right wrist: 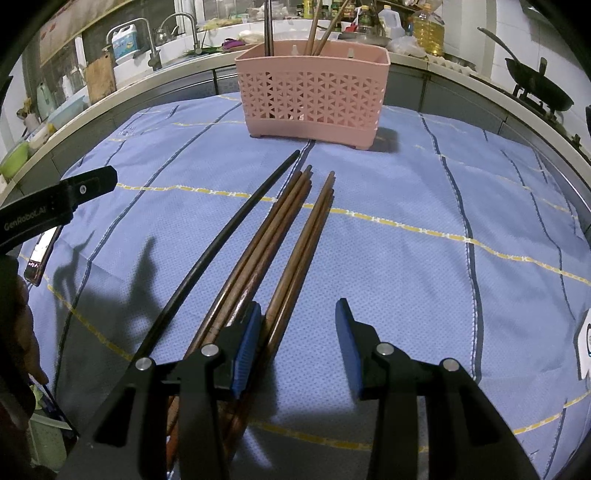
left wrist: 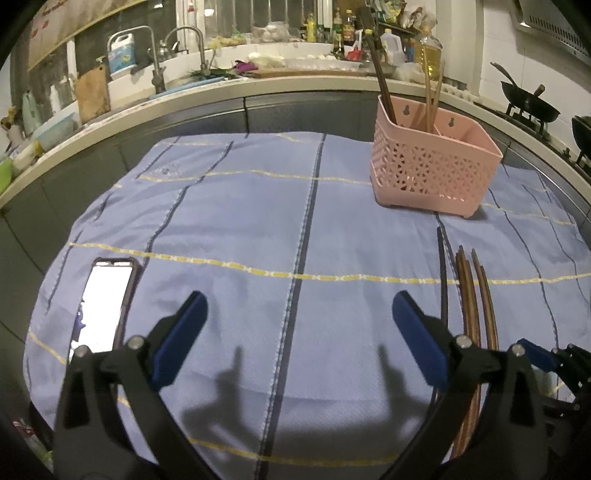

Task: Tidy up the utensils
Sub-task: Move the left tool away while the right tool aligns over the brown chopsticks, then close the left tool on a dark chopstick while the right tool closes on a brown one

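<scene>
A pink perforated caddy (right wrist: 312, 94) stands at the far side of a blue striped tablecloth (left wrist: 240, 229), its divided interior already holding upright chopsticks: a dark pair (right wrist: 268, 27) in the left compartment and brown wooden ones (right wrist: 320, 31) beside them. Nearer the camera, loose brown chopsticks (right wrist: 284, 229) and a single black chopstick (right wrist: 229, 236) lie flat on the cloth, pointing toward the caddy. The right gripper (right wrist: 299, 343) hovers wide open, its left pad (right wrist: 247, 347) above the near ends of the brown sticks, gripping nothing. The left gripper (left wrist: 299, 336) is likewise spread apart over bare cloth, beside a lit phone (left wrist: 105, 306).
</scene>
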Action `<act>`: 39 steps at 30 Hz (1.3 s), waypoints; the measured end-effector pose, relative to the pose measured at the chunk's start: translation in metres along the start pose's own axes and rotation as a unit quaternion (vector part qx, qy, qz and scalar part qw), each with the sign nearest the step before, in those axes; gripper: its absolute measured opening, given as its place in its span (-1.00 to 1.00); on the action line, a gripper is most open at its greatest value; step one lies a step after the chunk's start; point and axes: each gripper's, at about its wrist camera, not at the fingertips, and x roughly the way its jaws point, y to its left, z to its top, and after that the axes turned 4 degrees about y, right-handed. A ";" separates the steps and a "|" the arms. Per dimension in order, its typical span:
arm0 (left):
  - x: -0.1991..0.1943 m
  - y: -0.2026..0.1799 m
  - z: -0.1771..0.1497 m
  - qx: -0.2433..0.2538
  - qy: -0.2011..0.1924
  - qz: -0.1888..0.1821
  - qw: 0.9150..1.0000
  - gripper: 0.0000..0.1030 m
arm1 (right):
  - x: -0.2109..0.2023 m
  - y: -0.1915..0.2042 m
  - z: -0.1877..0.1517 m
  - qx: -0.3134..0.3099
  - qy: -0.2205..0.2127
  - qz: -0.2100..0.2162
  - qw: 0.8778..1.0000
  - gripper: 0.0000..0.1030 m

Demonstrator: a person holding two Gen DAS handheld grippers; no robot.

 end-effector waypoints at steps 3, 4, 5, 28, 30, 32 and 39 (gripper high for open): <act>0.000 0.001 -0.001 -0.001 -0.003 -0.001 1.000 0.88 | 0.001 0.000 0.000 0.000 0.002 0.002 1.000 -0.19; 0.000 0.001 -0.001 -0.001 -0.005 0.000 1.000 0.88 | 0.001 0.001 0.000 0.000 0.002 0.002 1.000 -0.19; -0.001 0.001 -0.001 -0.002 -0.006 0.001 1.000 0.88 | 0.001 0.001 0.000 0.001 0.002 0.003 1.000 -0.19; 0.028 -0.081 -0.012 0.125 0.092 -0.171 0.973 0.08 | -0.010 -0.062 0.016 0.070 -0.005 0.025 0.997 -0.19; 0.033 -0.083 -0.007 0.127 0.093 -0.160 0.974 0.04 | -0.007 -0.074 0.027 0.080 -0.003 0.034 0.996 -0.19; 0.041 -0.085 -0.001 0.132 0.095 -0.148 0.975 0.01 | -0.001 -0.084 0.037 0.089 0.005 0.043 0.995 -0.19; 0.061 -0.107 0.004 0.175 0.095 -0.103 0.974 -0.06 | 0.025 -0.089 0.051 0.050 0.033 0.008 0.998 -0.53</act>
